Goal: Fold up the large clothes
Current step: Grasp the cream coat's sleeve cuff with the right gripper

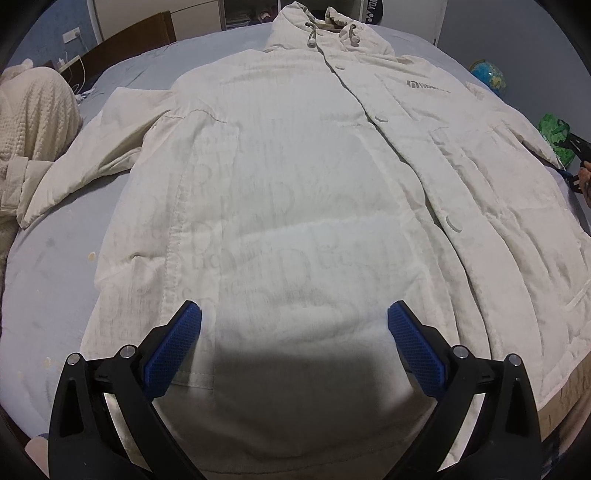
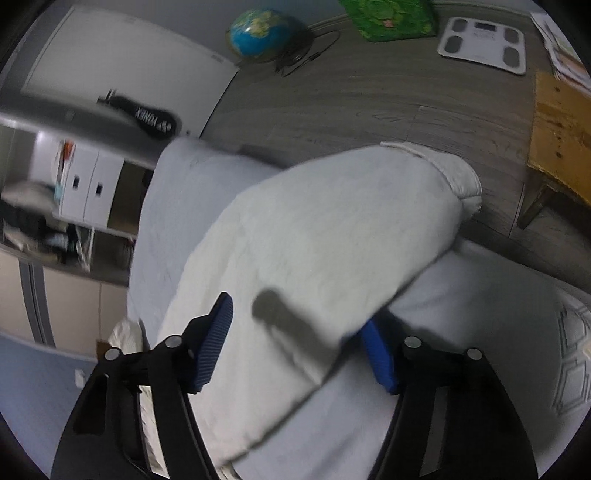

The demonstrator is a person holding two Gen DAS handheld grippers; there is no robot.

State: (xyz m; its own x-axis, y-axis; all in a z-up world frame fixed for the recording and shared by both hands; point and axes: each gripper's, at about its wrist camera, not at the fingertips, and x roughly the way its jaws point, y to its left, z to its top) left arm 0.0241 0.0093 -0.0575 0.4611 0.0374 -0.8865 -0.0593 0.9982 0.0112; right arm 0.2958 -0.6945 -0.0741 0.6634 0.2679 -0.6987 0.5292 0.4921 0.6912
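A large cream hooded coat (image 1: 295,177) lies spread front-up on a bed with a pale grey sheet (image 1: 48,266). Its hood is at the far end and its left sleeve (image 1: 96,147) is stretched out to the side. My left gripper (image 1: 294,317) is open above the coat's hem, touching nothing. My right gripper (image 2: 299,325) is open with its blue pads on either side of the coat's right sleeve (image 2: 332,236), whose cuff (image 2: 461,177) hangs past the bed edge. The right gripper also shows in the left wrist view (image 1: 580,162) at the far right.
A knitted cream garment (image 1: 33,110) lies at the bed's left edge. A globe (image 2: 258,31), a green bag (image 2: 388,16), a bathroom scale (image 2: 482,40) and a wooden stool (image 2: 561,136) stand on the grey wood floor beside the bed. Shelves and cabinets (image 2: 85,184) stand at the left.
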